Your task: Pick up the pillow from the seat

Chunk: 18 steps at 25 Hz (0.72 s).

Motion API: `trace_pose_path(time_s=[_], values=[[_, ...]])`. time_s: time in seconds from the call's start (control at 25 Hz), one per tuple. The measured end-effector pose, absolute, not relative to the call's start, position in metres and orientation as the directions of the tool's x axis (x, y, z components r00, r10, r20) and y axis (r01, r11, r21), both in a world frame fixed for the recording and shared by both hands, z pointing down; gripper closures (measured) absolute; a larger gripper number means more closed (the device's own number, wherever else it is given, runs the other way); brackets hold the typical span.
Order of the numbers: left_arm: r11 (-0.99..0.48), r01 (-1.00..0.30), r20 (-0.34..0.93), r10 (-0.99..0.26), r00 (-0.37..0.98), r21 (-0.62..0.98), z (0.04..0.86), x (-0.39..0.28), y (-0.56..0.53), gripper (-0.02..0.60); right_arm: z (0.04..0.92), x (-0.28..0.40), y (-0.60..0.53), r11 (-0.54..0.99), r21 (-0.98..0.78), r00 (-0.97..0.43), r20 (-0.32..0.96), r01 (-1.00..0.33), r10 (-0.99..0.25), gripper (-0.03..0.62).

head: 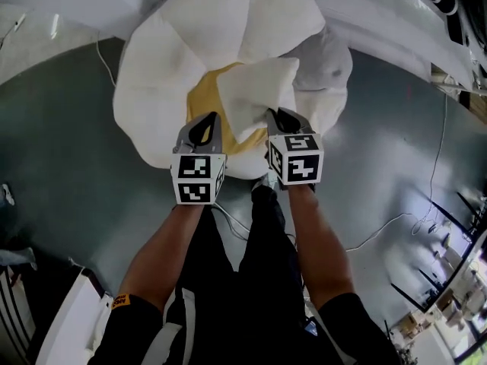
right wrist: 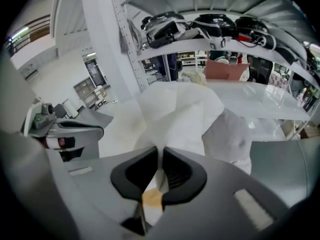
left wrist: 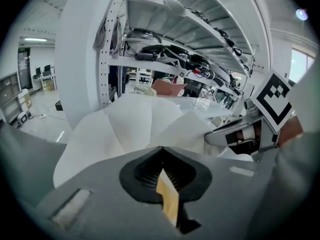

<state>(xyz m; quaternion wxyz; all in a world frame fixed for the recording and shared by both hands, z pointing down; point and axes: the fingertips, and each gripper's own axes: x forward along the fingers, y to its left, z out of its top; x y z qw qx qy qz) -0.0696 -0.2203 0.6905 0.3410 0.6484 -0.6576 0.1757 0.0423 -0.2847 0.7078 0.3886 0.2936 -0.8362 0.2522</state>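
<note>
Head view: pillow (head: 257,101) over seat (head: 152,74); left gripper (head: 206,119) and right gripper (head: 279,116) each clamped on its edge.

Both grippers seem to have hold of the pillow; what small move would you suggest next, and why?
I would probably lift both hands straight up together, evenly. The left gripper and right gripper are each shut on the pillow's near edge, while its far part hangs low over the seat and may be touching it.
</note>
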Motion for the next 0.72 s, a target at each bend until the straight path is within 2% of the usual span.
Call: trace_pose_path(time_s=[0.72], values=[[-0.075, -0.956, 0.594, -0.769, 0.237, 0.284, 0.500, -0.032, -0.146, 0.579, 0.491, 0.072, -0.211, 0.614, -0.160, -0.534, 0.686, -0.773, -0.494, 0.563]])
